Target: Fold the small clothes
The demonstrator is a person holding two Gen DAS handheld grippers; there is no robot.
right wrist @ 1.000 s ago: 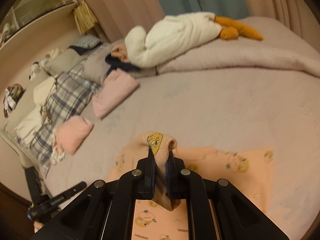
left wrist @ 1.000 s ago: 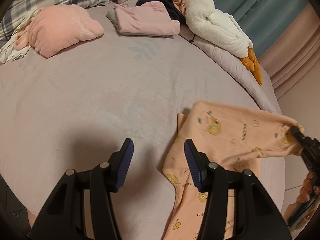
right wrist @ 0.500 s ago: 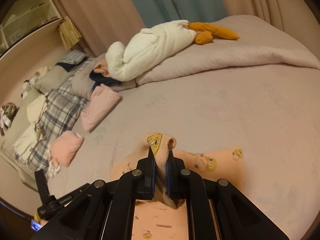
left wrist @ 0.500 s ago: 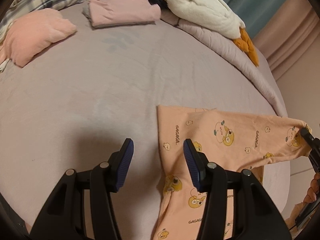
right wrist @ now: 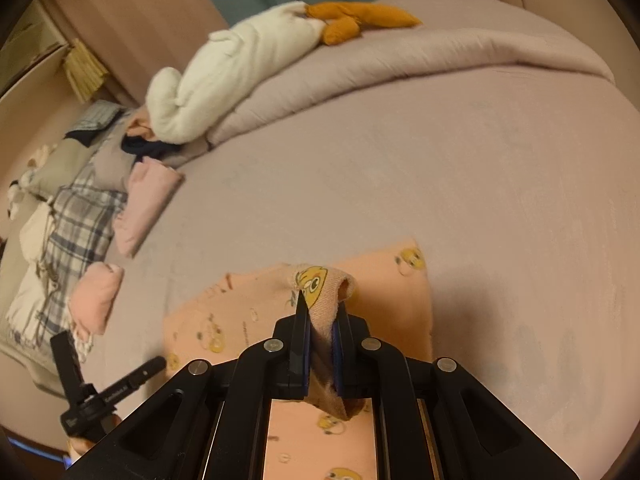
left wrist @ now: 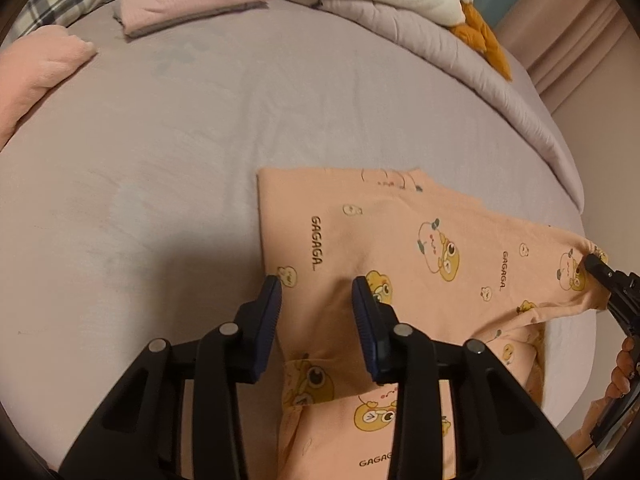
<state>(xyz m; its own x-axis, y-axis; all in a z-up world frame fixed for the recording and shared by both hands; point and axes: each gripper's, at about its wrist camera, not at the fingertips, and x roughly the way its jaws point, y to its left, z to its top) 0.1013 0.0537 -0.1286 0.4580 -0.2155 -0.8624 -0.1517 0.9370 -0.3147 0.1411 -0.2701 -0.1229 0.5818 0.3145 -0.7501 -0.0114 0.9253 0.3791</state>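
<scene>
Left wrist view | left gripper jaws apart above peach garment on bed | right gripper clamped on its cuff | fold barely begun; folded pink clothes lay beyond

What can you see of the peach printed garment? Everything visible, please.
The peach garment looks like soft knit, printed with yellow cartoon ducks and "GAGAGA" lettering. It lies mostly flat on the mauve bedsheet, partly folded over itself near the camera. One ribbed cuff is bunched and pinched in the shut right tool, lifted off the sheet. The open left tool straddles its left part, contact unclear.
</scene>
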